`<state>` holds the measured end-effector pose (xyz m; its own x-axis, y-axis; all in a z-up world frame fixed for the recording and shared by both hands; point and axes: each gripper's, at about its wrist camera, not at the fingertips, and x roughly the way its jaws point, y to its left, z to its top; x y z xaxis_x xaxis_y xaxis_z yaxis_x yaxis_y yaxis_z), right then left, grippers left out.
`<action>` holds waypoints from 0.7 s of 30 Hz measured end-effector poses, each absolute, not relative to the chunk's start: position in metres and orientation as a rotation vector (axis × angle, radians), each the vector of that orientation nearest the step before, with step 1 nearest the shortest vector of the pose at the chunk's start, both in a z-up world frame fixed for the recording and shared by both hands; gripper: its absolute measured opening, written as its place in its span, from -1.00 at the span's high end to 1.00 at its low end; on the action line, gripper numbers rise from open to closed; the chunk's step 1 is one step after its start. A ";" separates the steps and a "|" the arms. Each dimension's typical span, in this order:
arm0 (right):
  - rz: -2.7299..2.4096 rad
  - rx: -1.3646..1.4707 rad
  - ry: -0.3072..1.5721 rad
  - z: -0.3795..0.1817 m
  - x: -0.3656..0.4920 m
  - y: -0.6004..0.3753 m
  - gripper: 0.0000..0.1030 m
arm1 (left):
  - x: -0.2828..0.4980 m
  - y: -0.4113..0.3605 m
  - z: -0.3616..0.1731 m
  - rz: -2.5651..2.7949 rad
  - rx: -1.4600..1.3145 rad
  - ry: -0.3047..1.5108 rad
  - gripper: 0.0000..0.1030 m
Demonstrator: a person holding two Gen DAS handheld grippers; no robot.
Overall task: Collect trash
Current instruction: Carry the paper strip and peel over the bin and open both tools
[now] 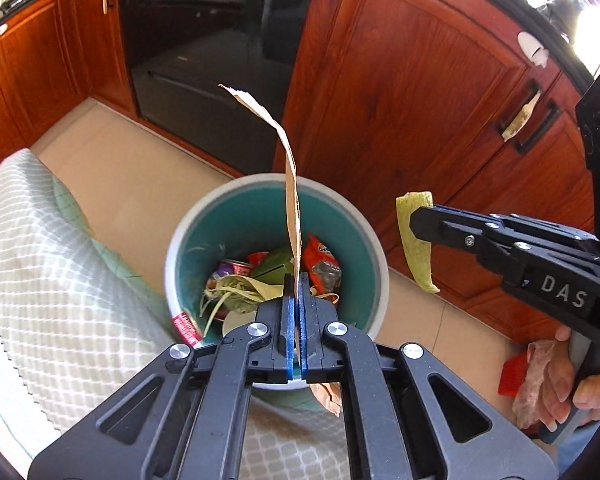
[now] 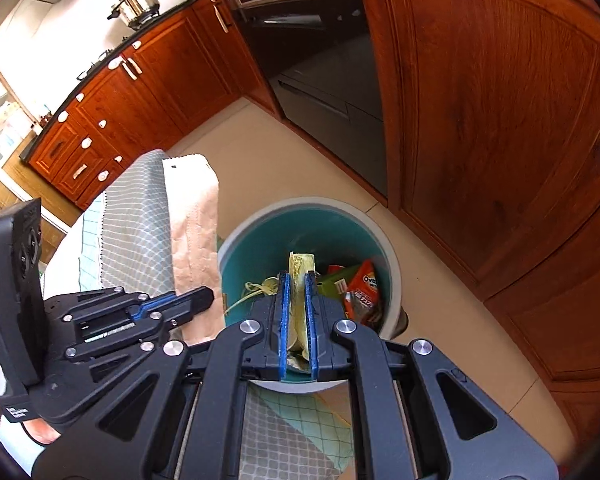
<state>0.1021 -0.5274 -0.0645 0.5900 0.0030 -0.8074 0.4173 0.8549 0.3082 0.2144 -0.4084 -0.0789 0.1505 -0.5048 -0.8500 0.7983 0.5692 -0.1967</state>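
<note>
**Both tools loaded over the bin**

Right now I have trash clamped in each tool, and both hang above the open bin on the tiled floor.

My left tool is clenched on a strip of brown paper — seen edge-on from its own camera, it rises from between the blue pads and curls over at the top, with a crumpled end hanging out below the jaws. From the right wrist camera the same paper shows its broad face, standing just left of the bin's rim.

My right tool is clenched on a pale green peel, which sits between its pads and pokes out past the tips. From the left camera the peel curves down from the right tool, to the right of the bin and in front of the wooden cabinet.

Inside the bin, teal-walled, lies earlier trash: an orange snack packet, a green carton, pale leafy scraps, a purple can.

A table with a check-patterned cloth lies just left of the bin — its edge nearly touching the rim. A dark oven stands beyond.

My right hand grips the tool's handle, with a crumpled wrapper tucked against the palm.
</note>
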 end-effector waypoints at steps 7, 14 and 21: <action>-0.260 0.509 0.933 -0.074 0.115 -0.529 0.86 | 0.225 -0.423 -0.103 -0.959 0.358 1.104 0.91; -0.254 0.496 0.954 -0.079 0.125 -0.524 0.86 | 0.236 -0.416 -0.105 -0.878 0.367 1.056 -0.39; -0.233 0.485 0.954 -0.078 0.131 -0.519 0.86 | 0.242 -0.401 -0.101 -0.856 0.347 1.071 -0.46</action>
<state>0.1315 -0.5195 -0.0783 0.5642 0.0197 -0.8254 0.3984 0.8691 0.2931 0.2419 -0.4009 -0.1008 0.2066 -0.4408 -0.8735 0.7543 0.6403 -0.1448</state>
